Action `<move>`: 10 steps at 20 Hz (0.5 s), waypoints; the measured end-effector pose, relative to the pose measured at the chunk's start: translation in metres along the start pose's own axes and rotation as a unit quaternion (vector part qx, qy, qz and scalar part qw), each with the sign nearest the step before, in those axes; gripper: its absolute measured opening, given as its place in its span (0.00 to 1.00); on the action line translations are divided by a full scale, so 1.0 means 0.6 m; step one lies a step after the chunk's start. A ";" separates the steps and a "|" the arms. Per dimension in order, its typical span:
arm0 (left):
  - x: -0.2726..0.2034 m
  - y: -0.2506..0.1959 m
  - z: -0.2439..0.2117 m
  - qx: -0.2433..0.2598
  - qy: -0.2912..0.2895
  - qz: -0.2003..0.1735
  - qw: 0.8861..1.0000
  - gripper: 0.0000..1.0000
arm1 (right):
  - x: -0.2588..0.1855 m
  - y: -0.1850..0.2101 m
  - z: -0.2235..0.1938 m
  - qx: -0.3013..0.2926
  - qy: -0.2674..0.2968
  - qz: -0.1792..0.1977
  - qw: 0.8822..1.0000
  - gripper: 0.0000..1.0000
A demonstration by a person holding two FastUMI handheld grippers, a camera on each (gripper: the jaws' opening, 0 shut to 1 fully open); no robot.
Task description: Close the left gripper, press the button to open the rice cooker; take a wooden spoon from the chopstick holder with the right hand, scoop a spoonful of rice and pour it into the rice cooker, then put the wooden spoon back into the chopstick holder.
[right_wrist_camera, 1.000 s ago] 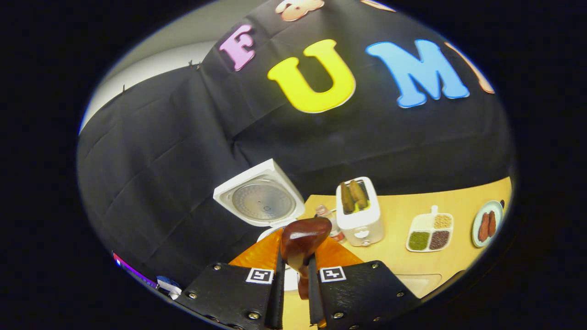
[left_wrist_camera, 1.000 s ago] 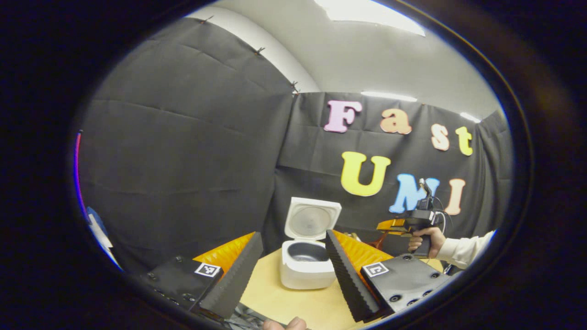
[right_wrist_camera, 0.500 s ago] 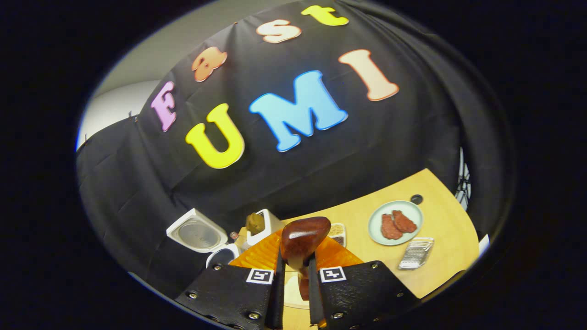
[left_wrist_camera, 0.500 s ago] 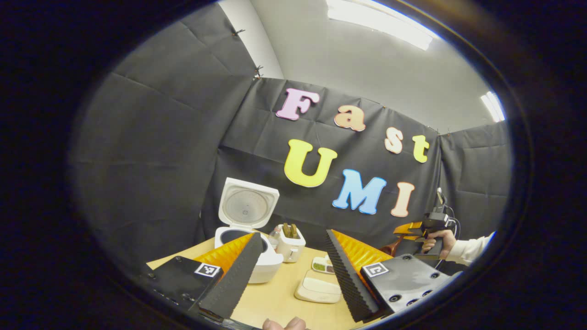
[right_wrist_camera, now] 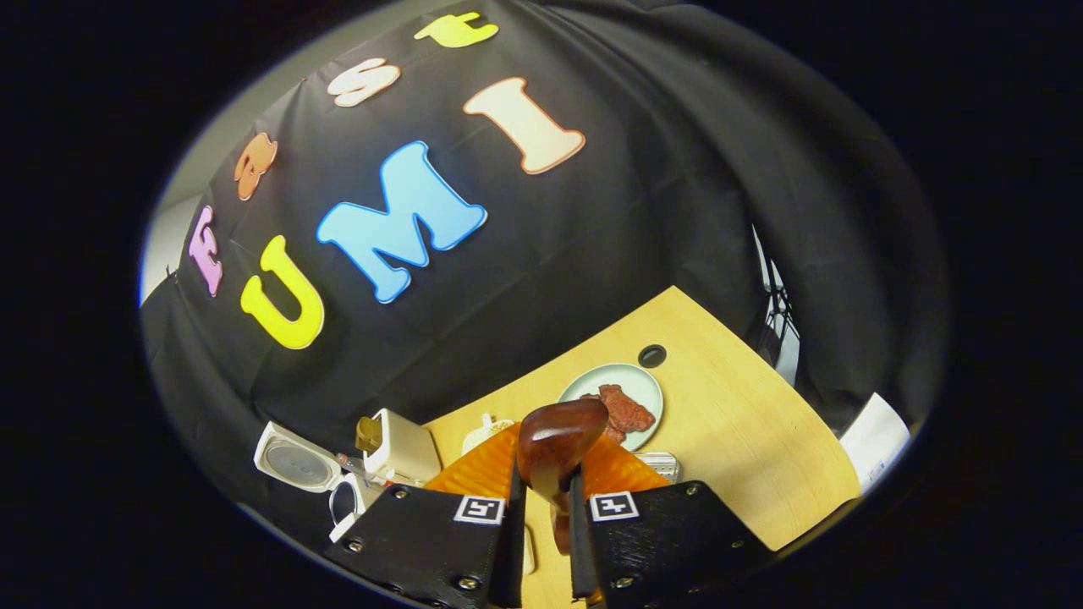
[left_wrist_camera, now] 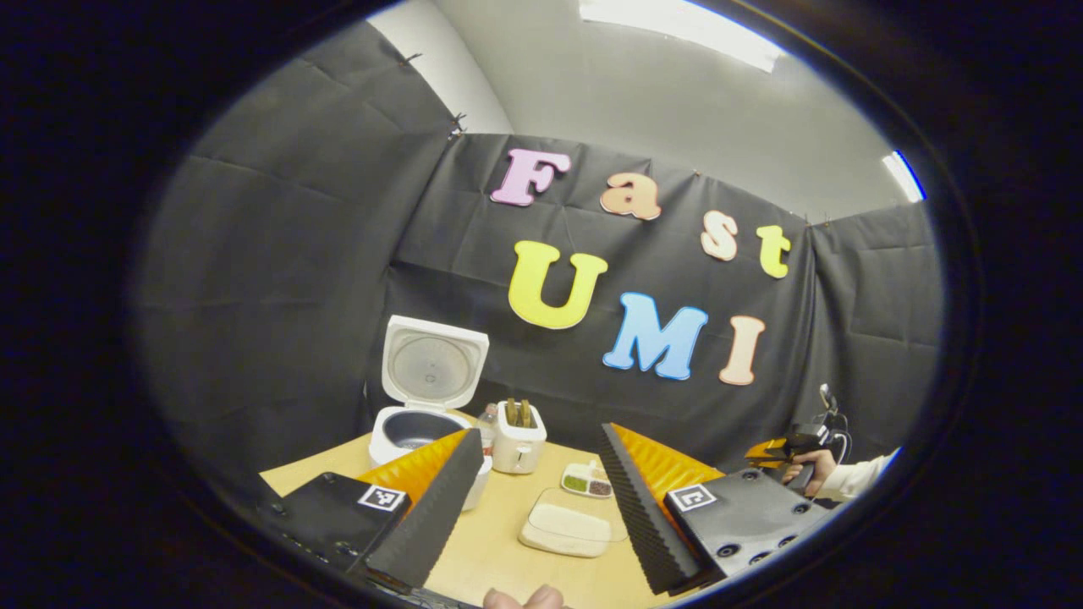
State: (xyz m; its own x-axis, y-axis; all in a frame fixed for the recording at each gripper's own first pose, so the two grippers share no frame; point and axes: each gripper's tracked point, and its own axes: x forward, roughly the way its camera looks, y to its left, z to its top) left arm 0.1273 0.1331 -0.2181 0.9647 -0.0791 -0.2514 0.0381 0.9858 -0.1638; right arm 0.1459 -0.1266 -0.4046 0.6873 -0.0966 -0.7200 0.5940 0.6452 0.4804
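The white rice cooker [left_wrist_camera: 416, 427] stands open at the table's left end, its lid [left_wrist_camera: 434, 367] upright and the dark pot showing. My left gripper [left_wrist_camera: 540, 433] is open, held above the table's near edge, with nothing between its fingers. A shallow white tray of rice [left_wrist_camera: 565, 531] lies on the table between those fingers. My right gripper [right_wrist_camera: 546, 478] is shut on the handle of a brown wooden spoon [right_wrist_camera: 561, 433], whose bowl sticks up past the fingertips. In the left gripper view that right gripper [left_wrist_camera: 780, 447] shows far right, held by a hand [left_wrist_camera: 814, 463]. The cooker [right_wrist_camera: 298, 463] sits far lower left in the right gripper view.
A white toaster [left_wrist_camera: 518, 433] with bread stands right of the cooker, and a divided dish of grains [left_wrist_camera: 588, 483] lies beyond the rice tray. A pale green plate with reddish meat [right_wrist_camera: 616, 397], a small metal tray [right_wrist_camera: 664, 462] and a round hole [right_wrist_camera: 652, 355] are on the wooden table [right_wrist_camera: 753, 440].
My right gripper swung rightward with the spoon, so the cooker and toaster slid to the lower left of its view. My left gripper's view turned right off the cooker. Both grips are unchanged.
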 end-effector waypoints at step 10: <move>0.000 -0.104 -0.026 0.011 0.028 0.082 0.996 0.93 | 0.118 -0.090 -0.035 -0.029 0.038 0.000 0.999 0.22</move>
State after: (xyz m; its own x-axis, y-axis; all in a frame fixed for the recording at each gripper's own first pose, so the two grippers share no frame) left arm 0.1210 0.0693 -0.2231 0.9421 0.0756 -0.3268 -0.1127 0.9890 -0.0962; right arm 0.1535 -0.1523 -0.4920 0.6524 -0.0407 -0.7568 0.5674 0.6882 0.4521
